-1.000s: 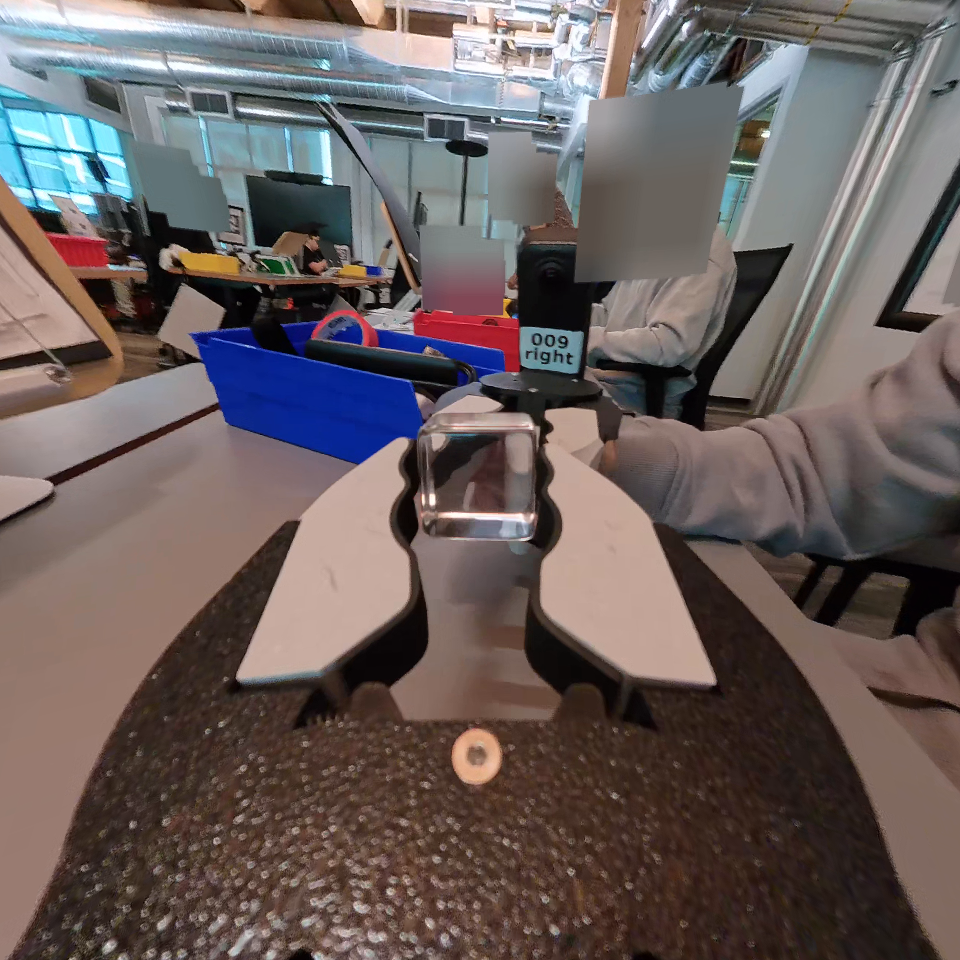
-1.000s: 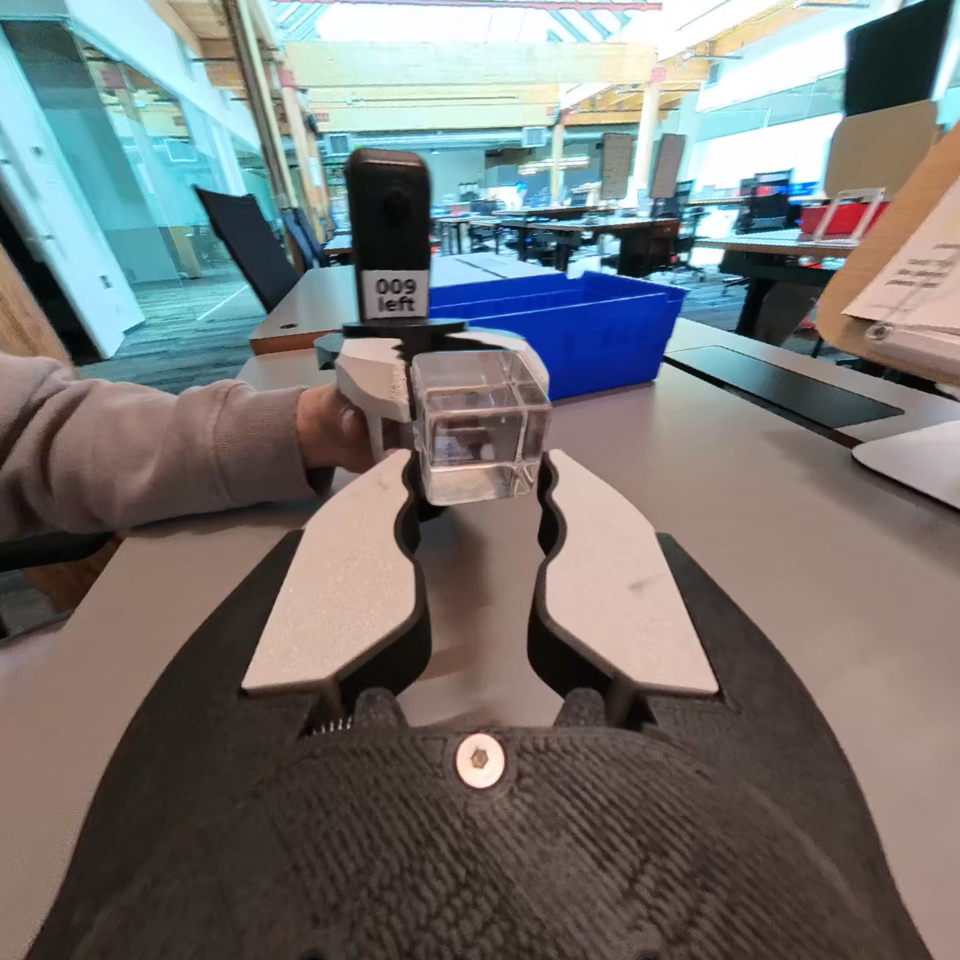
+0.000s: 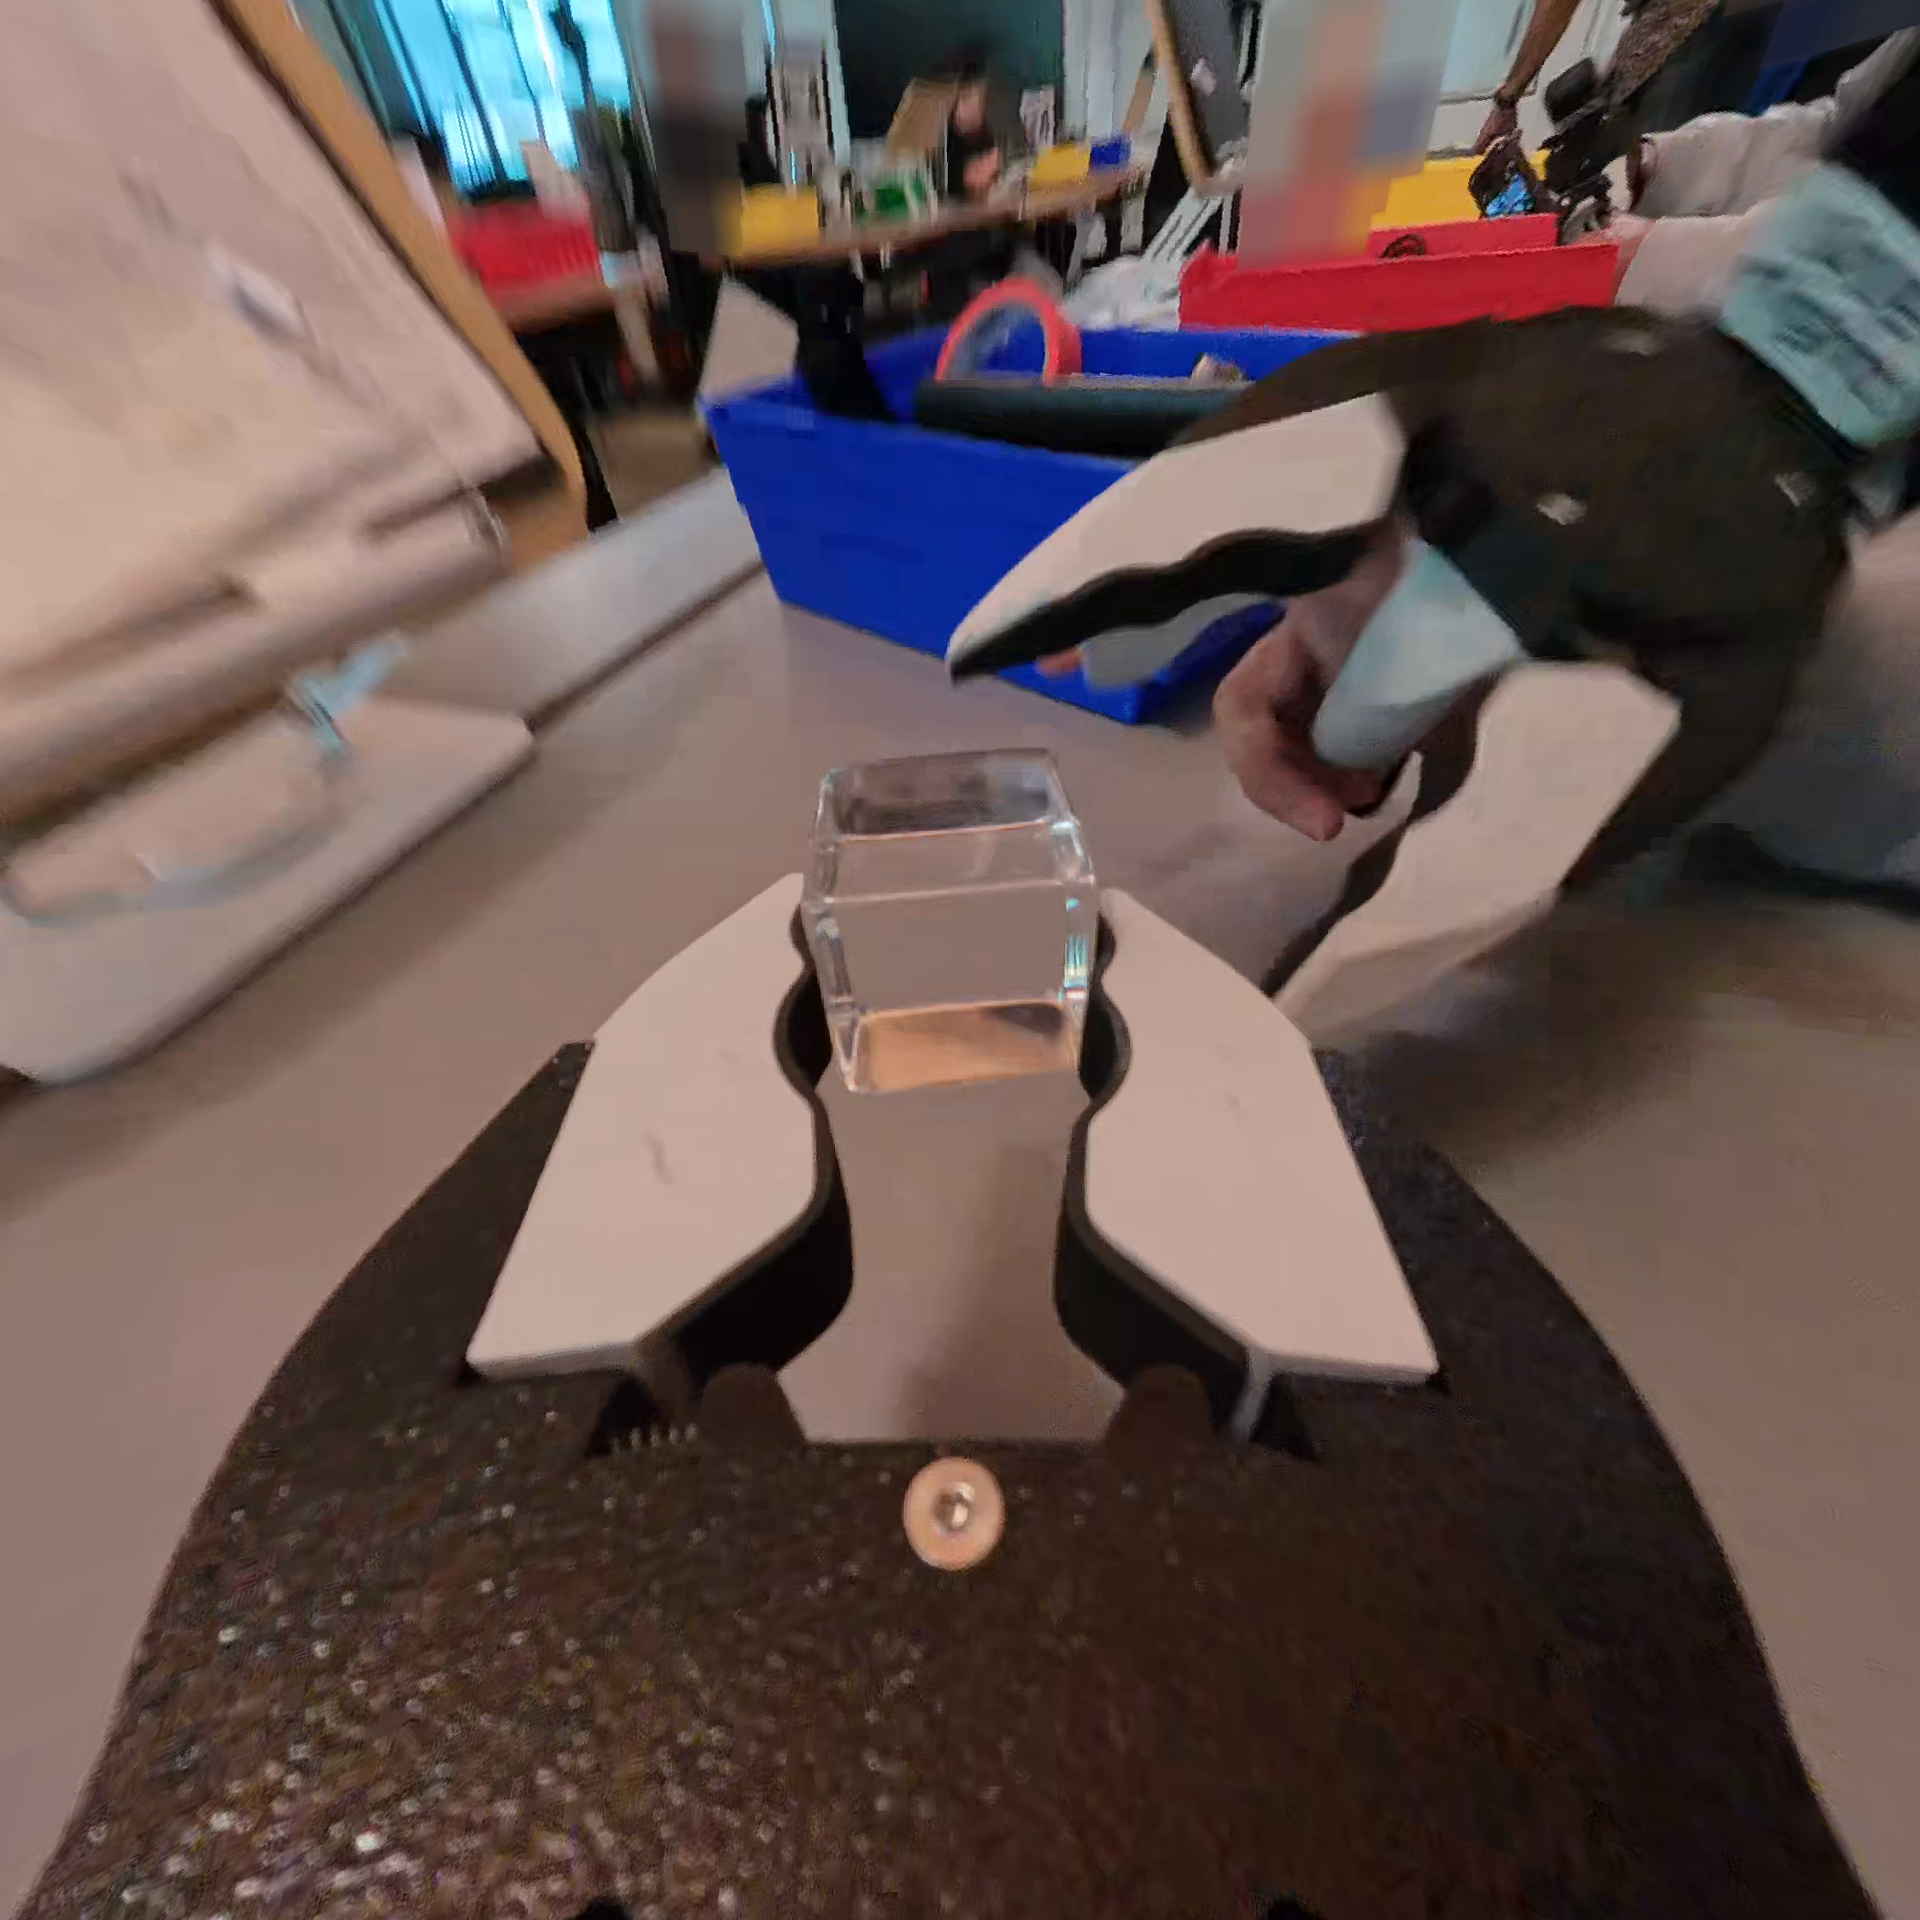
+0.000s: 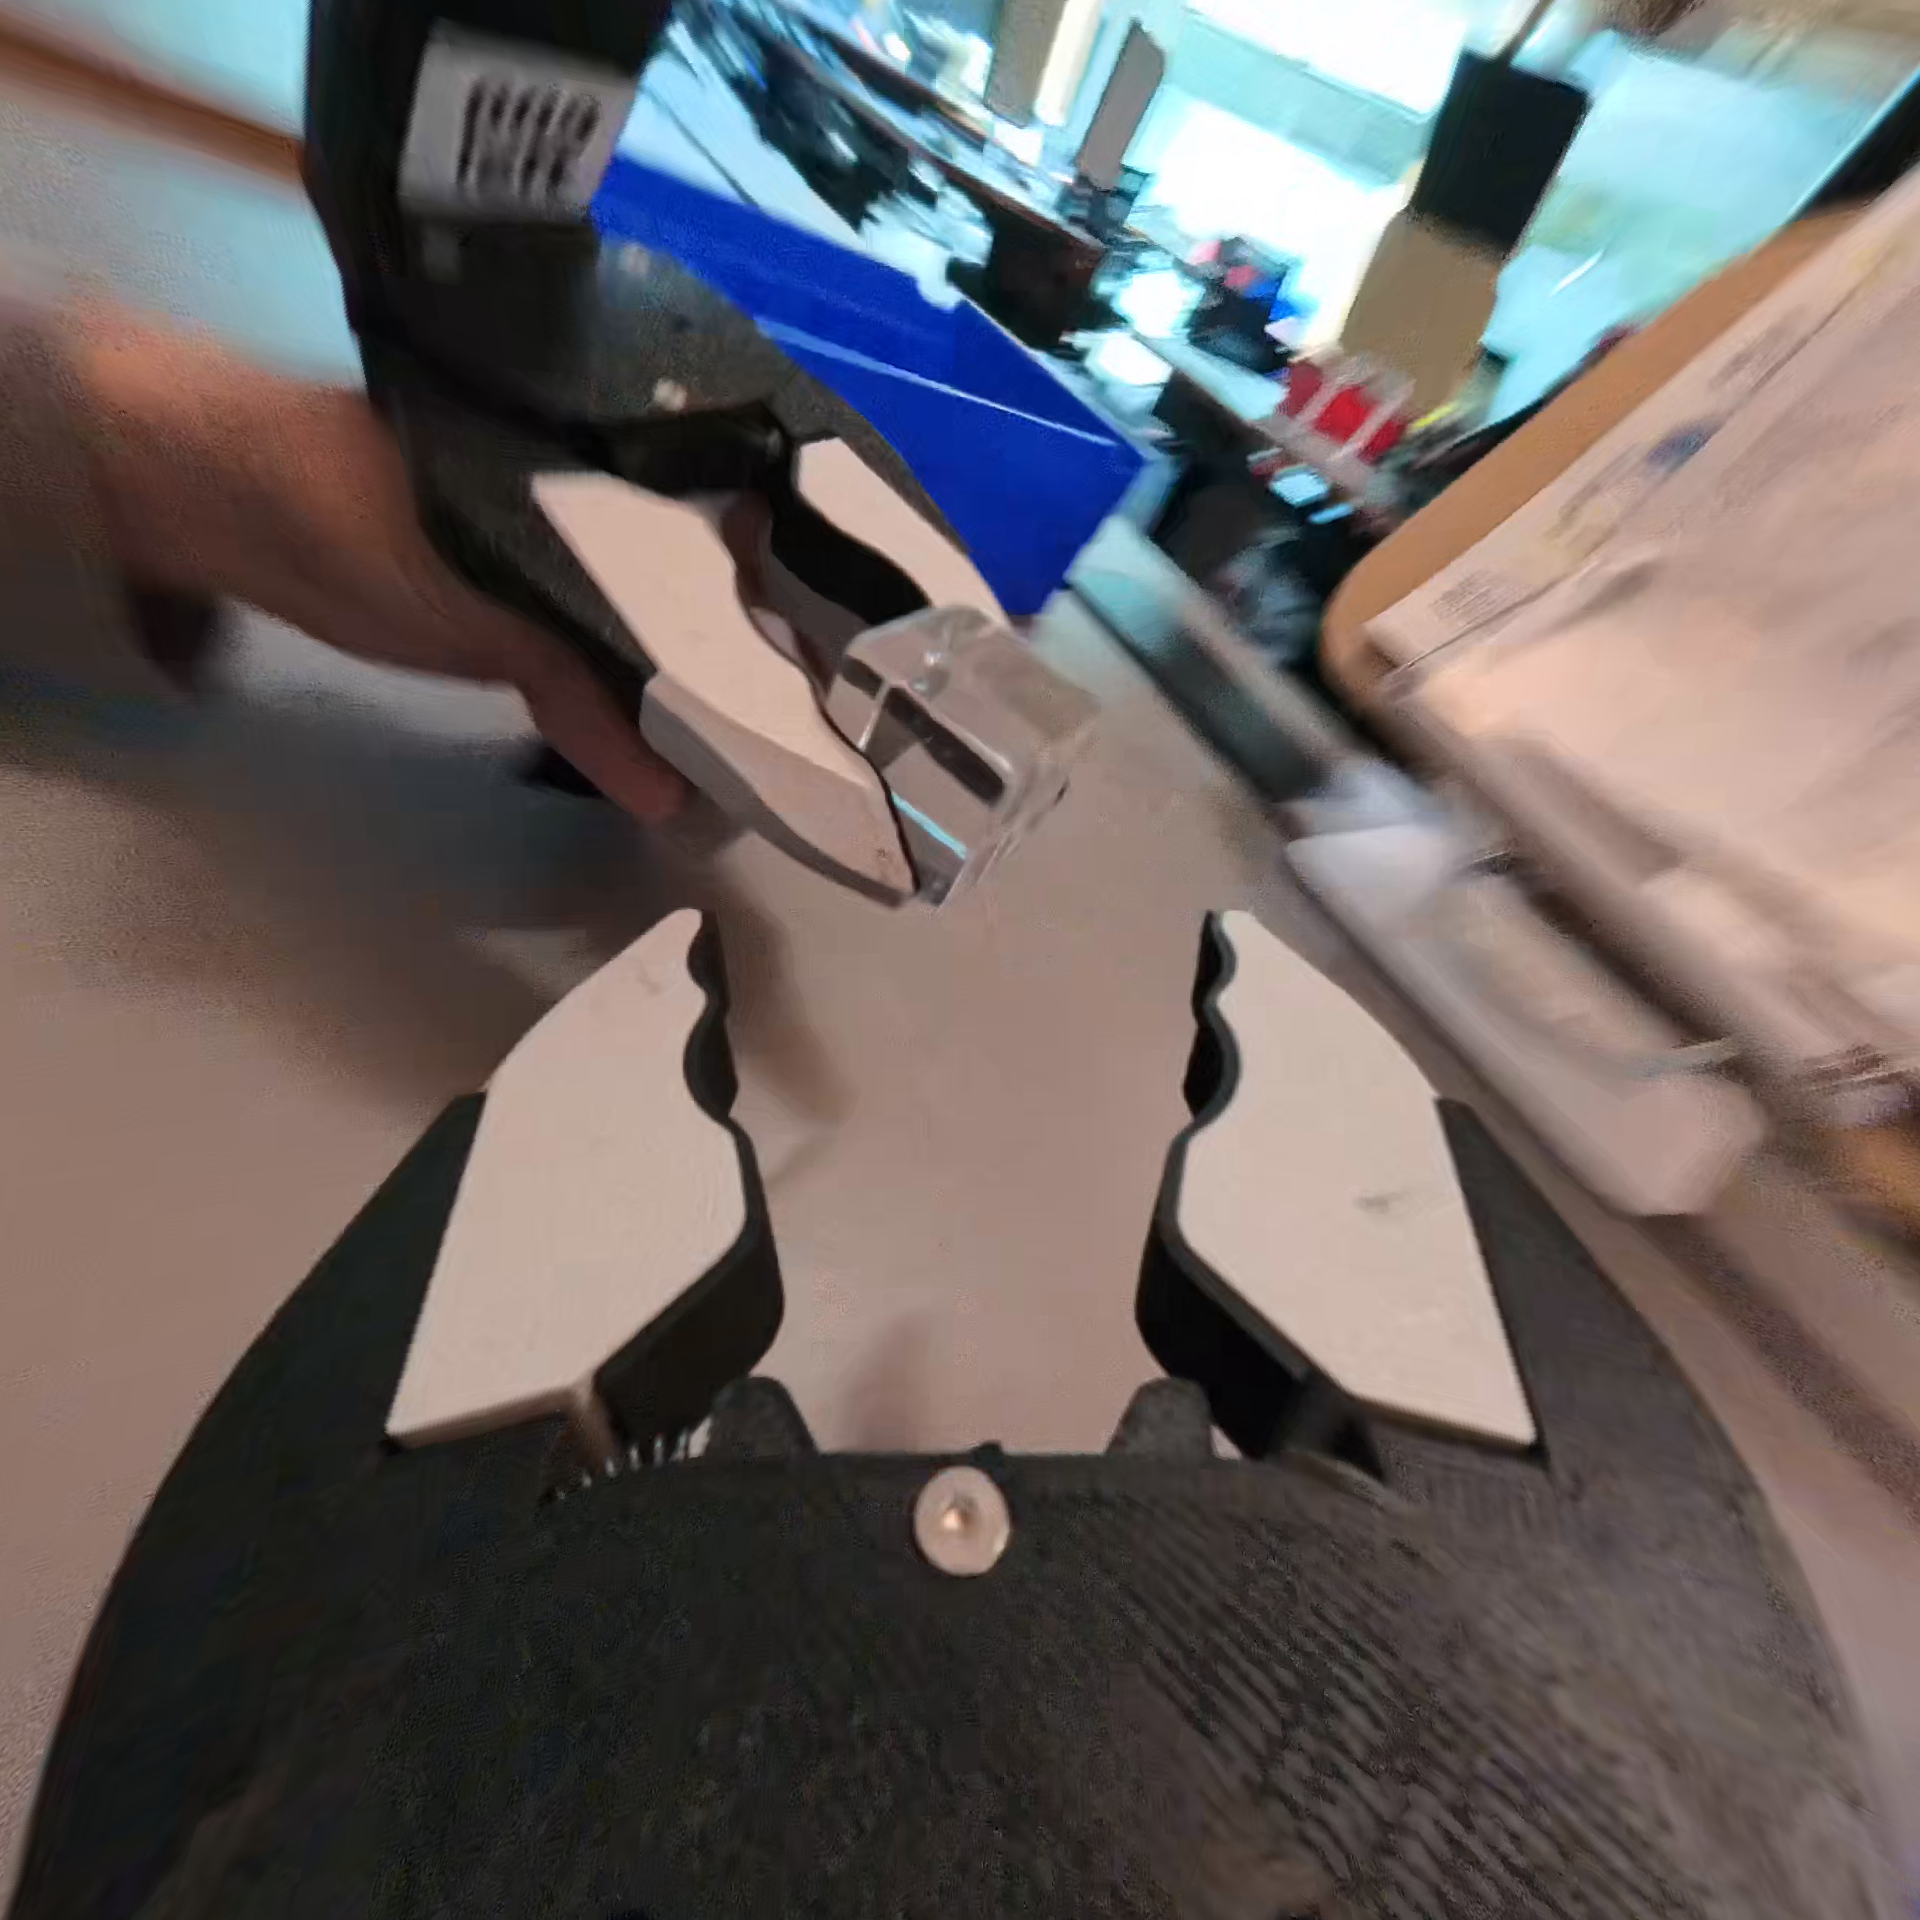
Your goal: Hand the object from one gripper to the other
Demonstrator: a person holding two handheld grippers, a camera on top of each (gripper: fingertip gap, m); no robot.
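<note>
The left gripper (image 3: 951, 935) clenches the clear acrylic cube (image 3: 951, 914) at its fingertips, leaving faces exposed for transfer; the right gripper (image 4: 956, 935), jaws spread empty, hangs near above the grey tabletop (image 3: 312, 1143).

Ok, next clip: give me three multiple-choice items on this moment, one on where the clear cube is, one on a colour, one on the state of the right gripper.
1. Where is the clear cube?
A. Lying on the table
B. Between the fingers of the left gripper
C. Inside the bin

2. What colour is the nearest bin behind the grippers?
A. Green
B. White
C. Blue

3. How is the right gripper?
A. Open and empty
B. Shut on the cube
C. Shut on a pen

Answers: 1 B, both left fingers press the cube's sides above the table; 2 C, its wall is plainly blue; 3 A, the right wrist view shows a wide gap between its fingers with nothing in it.
</note>
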